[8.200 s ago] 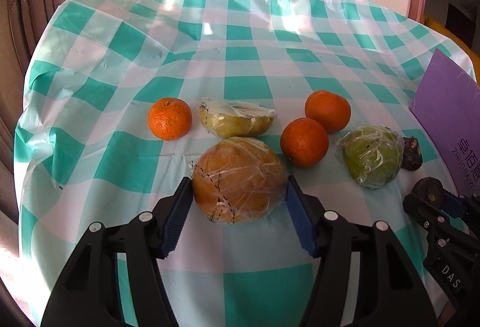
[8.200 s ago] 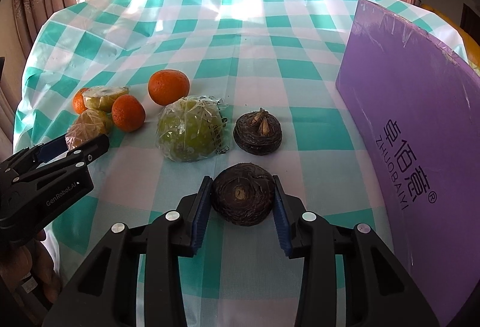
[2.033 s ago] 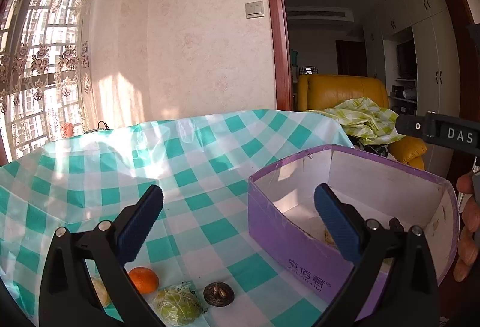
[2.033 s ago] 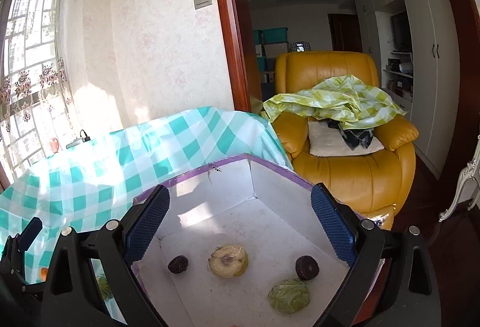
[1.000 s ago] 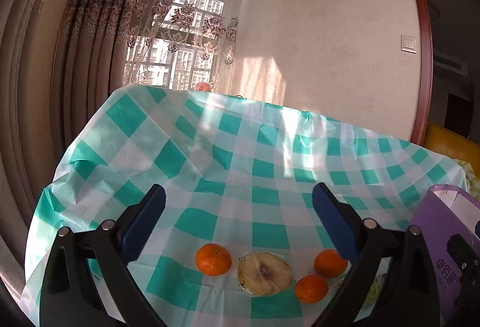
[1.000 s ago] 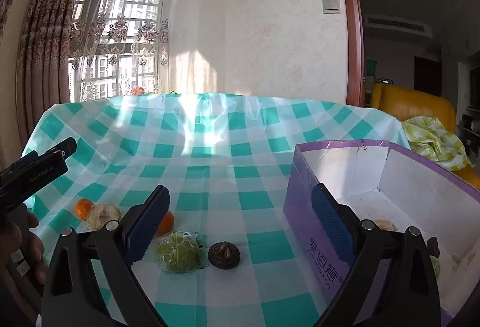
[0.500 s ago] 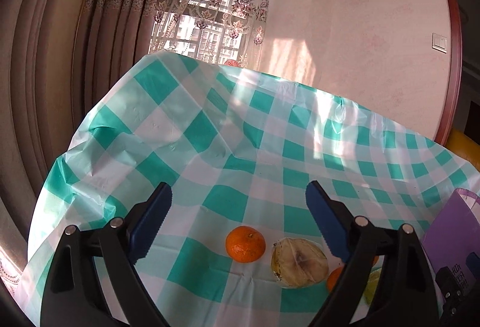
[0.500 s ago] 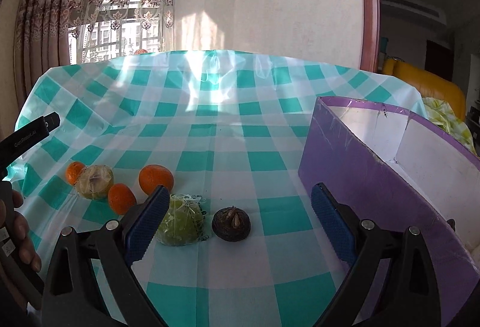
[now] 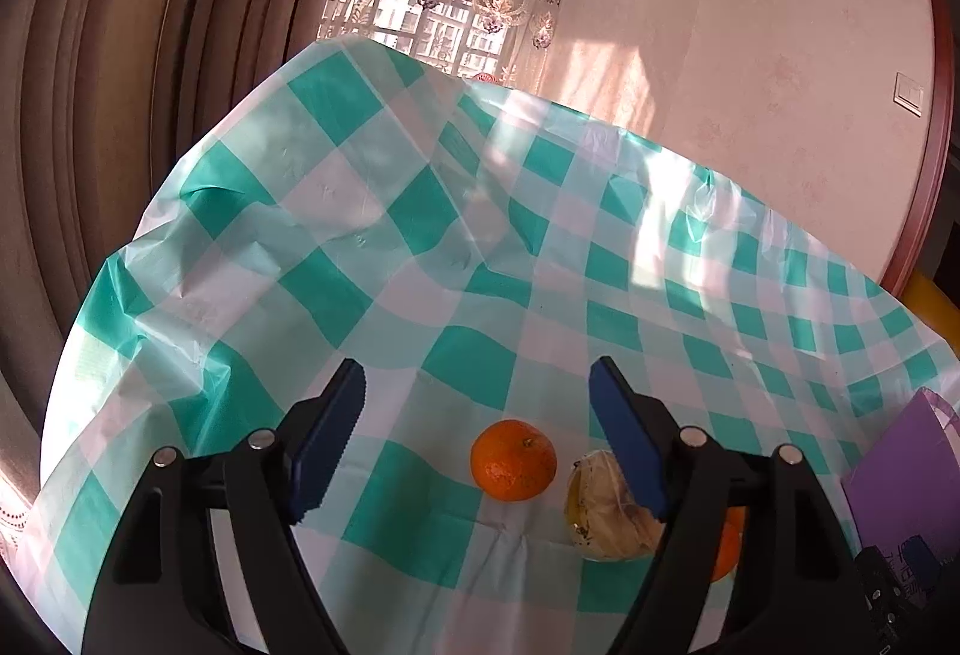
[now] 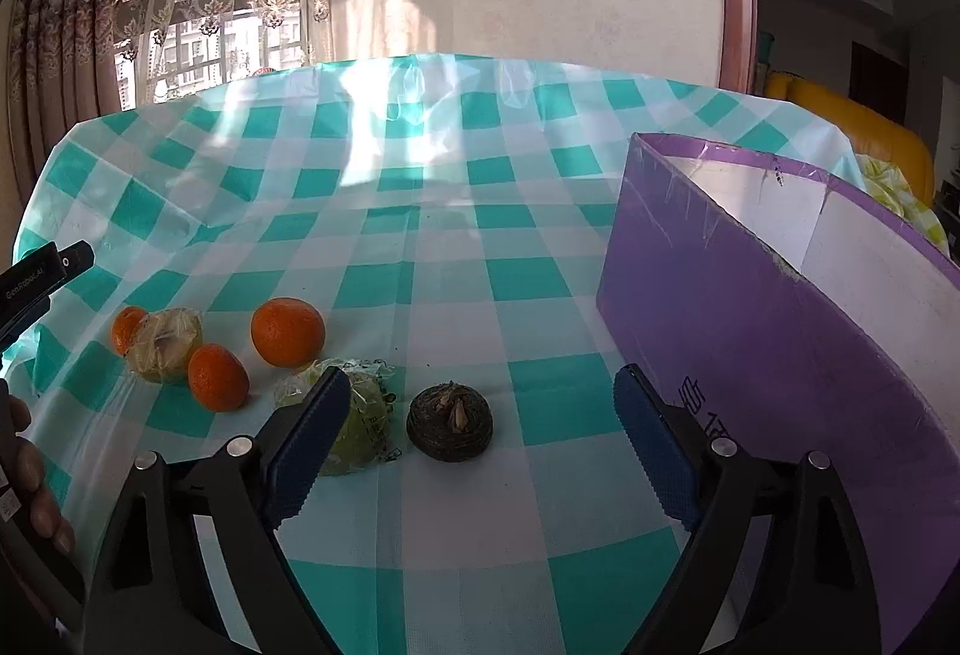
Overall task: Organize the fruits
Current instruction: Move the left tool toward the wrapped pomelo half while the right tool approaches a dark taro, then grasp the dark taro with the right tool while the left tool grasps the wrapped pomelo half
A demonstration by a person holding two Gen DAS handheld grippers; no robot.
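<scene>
Left tongs (image 9: 477,385): black arms with blue ribbed pads, spread, just been narrowing, nothing pinched; hung above the desk (image 9: 372,235), which wears a teal-and-white checked plastic cloth. Between the pads in the left wrist view, resting on the cloth and apart from both: a round orange mandarin (image 9: 513,460). Just to its right, nearly touching, a pale yellow fruit wrapped in clear film (image 9: 603,514), partly hidden behind the right pad. Behind that arm, a sliver of a second orange mandarin (image 9: 727,541).

Right tongs (image 10: 480,403): same build, spread wide, also just been narrowing, nothing between the pads but air. Framed between them on the cloth: a dark brown, ridged, round fruit with a tan stem tip (image 10: 450,421), untouched. Beside it to the left, a green fruit in crinkled clear film (image 10: 360,433), partly behind the left pad. Further left, toward the desk's left edge, a cluster: three orange mandarins, the largest (image 10: 288,331) nearest the middle, around the film-wrapped yellow fruit. Along the desk's right edge, an open purple cardboard box with white inner walls (image 10: 750,331). At the frame's left edge, a hand (image 10: 36,481) gripping the other tool's handle.
</scene>
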